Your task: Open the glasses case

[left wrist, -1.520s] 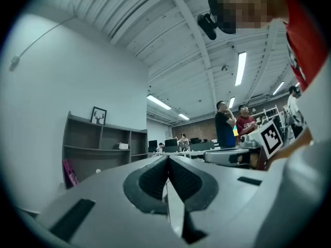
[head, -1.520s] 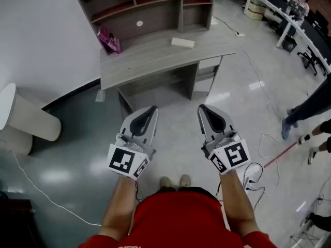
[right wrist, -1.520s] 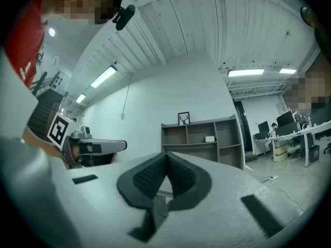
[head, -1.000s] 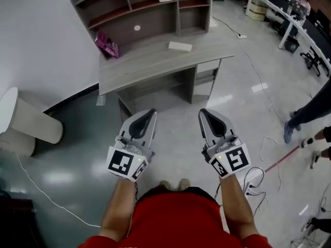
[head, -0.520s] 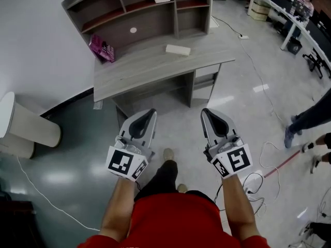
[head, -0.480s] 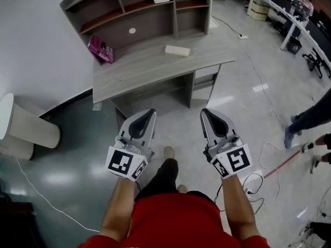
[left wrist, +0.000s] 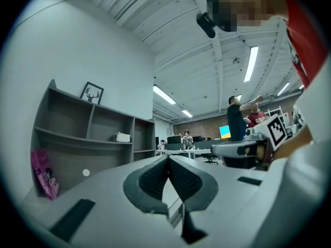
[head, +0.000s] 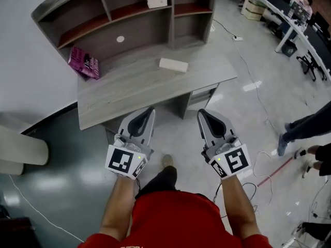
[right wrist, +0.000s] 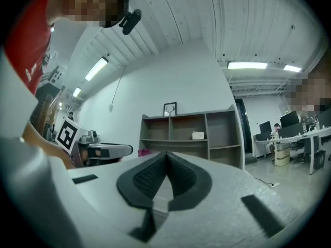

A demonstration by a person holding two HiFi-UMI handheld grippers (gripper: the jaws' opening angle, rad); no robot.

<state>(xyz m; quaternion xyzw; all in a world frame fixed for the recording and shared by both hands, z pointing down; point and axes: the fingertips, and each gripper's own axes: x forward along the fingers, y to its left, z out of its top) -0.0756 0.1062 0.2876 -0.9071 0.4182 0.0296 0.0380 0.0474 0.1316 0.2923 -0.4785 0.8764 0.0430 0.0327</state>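
The glasses case (head: 173,64) is a whitish oblong box lying on the grey desk (head: 114,94), in front of the shelf unit. Both grippers are held out level over the floor, short of the desk's front edge. My left gripper (head: 150,109) has its jaws pressed together with nothing between them, as the left gripper view shows (left wrist: 168,158). My right gripper (head: 200,112) is likewise shut and empty (right wrist: 166,154). The case lies beyond both, a little nearer the right one. I cannot make it out in either gripper view.
A pink package (head: 84,63) leans at the desk's back left. The shelf unit (head: 129,19) holds a white box (head: 156,0) and a small white disc (head: 120,39). Drawers sit under the desk's right side. Cables and a person's legs (head: 302,125) are at the right.
The person has walked forward: the desk and shelf have come much closer and lower in the head view. Both grippers stay shut, side by side.
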